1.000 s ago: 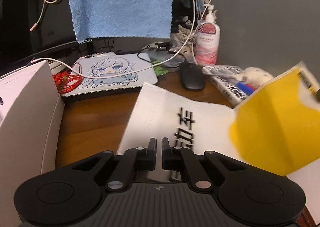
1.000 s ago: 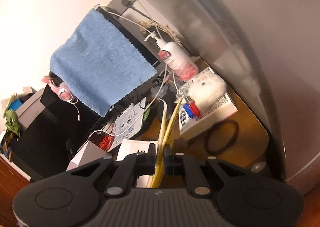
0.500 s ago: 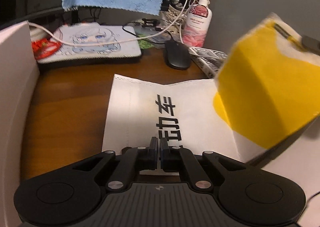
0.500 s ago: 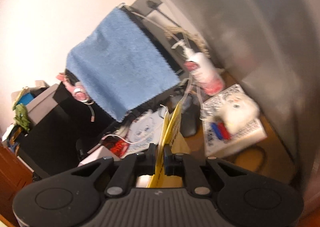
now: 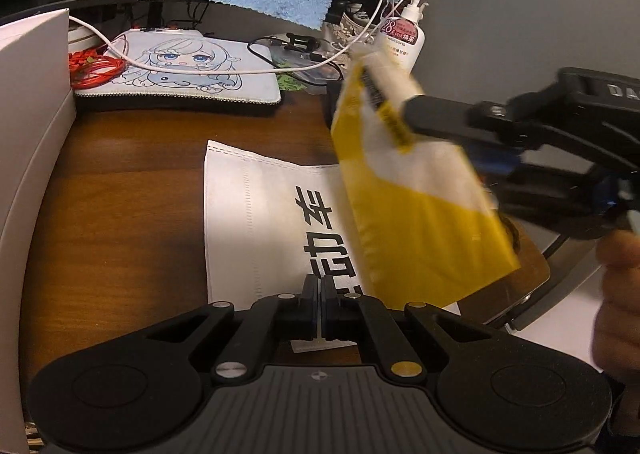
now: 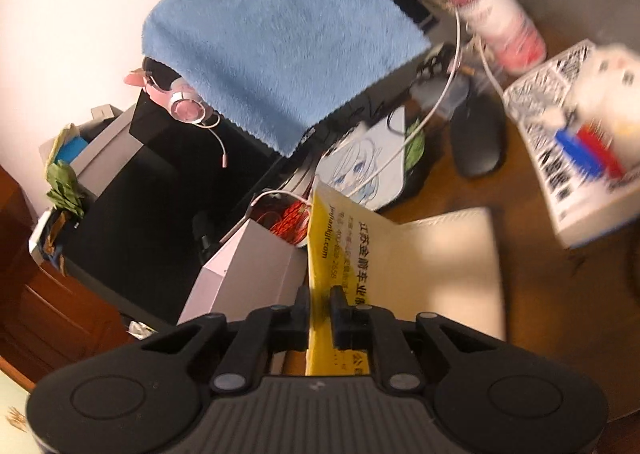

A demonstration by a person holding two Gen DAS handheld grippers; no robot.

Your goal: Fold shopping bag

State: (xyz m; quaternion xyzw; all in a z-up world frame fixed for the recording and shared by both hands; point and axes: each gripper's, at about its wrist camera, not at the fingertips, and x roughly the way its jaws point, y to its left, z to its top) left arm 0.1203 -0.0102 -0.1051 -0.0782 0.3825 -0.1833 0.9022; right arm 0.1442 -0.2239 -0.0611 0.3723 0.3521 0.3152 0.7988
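A white box [image 5: 28,142] stands left of the left gripper [image 5: 320,294], whose fingers pinch the near edge of the shopping bag [image 5: 260,222] lying flat on the worktop [image 5: 120,214]. Ahead lie a printed mouse pad [image 5: 180,70] and lotion bottle [image 5: 404,38]. To the right, the right gripper [image 6: 320,302] clamps the bag's yellow flap, lifted above the flat part.

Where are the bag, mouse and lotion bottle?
bag [image 5: 260,222]: left wrist view, flat white panel on the desk.
mouse [image 6: 478,140]: right wrist view, middle of its black back.
lotion bottle [image 5: 404,42]: left wrist view, its label.
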